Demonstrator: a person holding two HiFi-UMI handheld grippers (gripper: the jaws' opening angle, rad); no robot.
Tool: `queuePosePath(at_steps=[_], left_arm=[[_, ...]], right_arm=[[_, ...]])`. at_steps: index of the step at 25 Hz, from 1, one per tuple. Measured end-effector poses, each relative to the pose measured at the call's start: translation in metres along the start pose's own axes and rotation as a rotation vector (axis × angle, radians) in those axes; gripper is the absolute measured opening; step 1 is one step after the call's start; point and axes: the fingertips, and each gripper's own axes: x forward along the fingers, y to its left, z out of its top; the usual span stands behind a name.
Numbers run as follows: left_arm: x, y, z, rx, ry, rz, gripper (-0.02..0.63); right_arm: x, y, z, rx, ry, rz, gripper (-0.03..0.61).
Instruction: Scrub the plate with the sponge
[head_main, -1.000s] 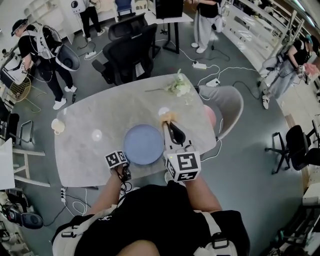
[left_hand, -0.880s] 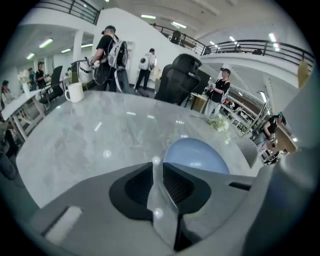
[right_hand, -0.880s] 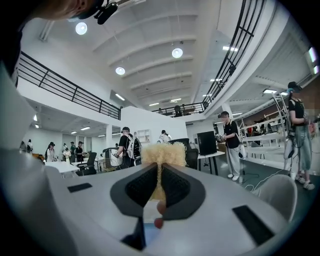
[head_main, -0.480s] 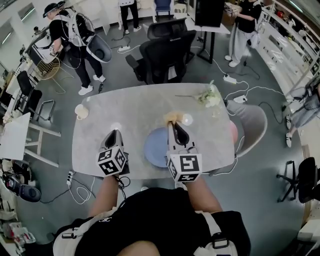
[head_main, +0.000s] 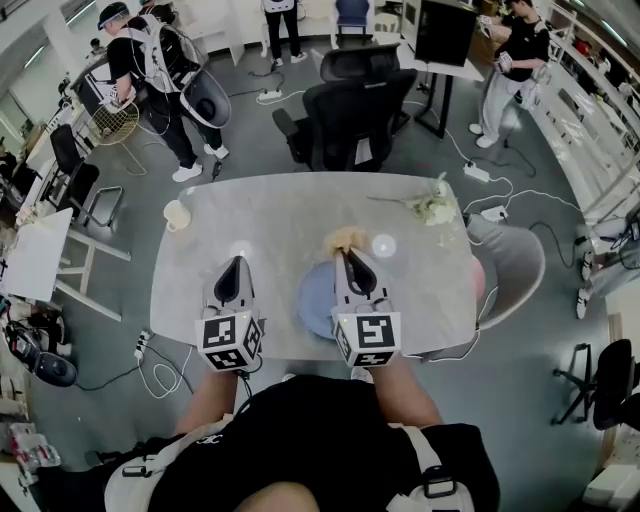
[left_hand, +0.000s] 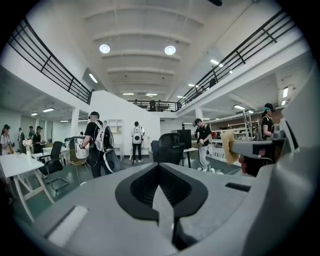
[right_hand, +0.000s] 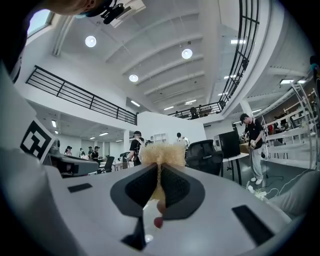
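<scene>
Left gripper (head_main: 235, 265) has come up off the near edge of the surface (head_main: 270, 215) since the earlier frame. It now points about level beside the right gripper (head_main: 347, 256), with the head view swung a bit so the whole surface sits more central. Its jaws have just been closing and now stand together with nothing between them, as the left gripper view shows.

Surface: pale marble-look top, mostly bare. Plate (head_main: 312, 296), blue and round, lies flat at about 6 o'clock on the surface near the front edge, its right half hidden under the right gripper. Flowers (head_main: 432, 208) lie at 2 o'clock and a cup (head_main: 177, 214) at 9 o'clock, both well apart from the plate.

Right gripper is clamped on the sponge (head_main: 345, 238), a tan fuzzy pad that sticks out past the fingertips. From the head view the sponge shows at 12 o'clock of the plate, over or just past its far rim. I cannot tell contact, but with the gripper level it looks lifted off.

Step, as I judge it: sponge is in hand and scrubbing is not on at this instant, so this is a setup or a pause between strokes.

Next move likely calls for tipping the right gripper down and setting the sponge on the plate face. The left gripper would need to reopen and steady the rim at 9 o'clock, since a loose plate may slide on the smooth surface.
</scene>
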Motion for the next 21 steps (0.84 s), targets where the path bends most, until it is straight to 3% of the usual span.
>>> queuePosePath(at_steps=[9,14,21], left_arm=[[0.0042,-0.0031,-0.0053,-0.038,0.014,-0.033,0.005],[0.0075,-0.0005,-0.0109,-0.138,0.051,-0.054,0.005],[0.0078,0.0019,-0.0093,-0.111,0.043,-0.040,0.005]], right_arm=[[0.0049,-0.0025,-0.0072,0.018,0.022,-0.004,0.021],[0.0039,-0.0021,-0.0067,0.020,0.022,-0.002,0.021],[0.0022,-0.0030,-0.0096,0.021,0.025,0.000,0.021]])
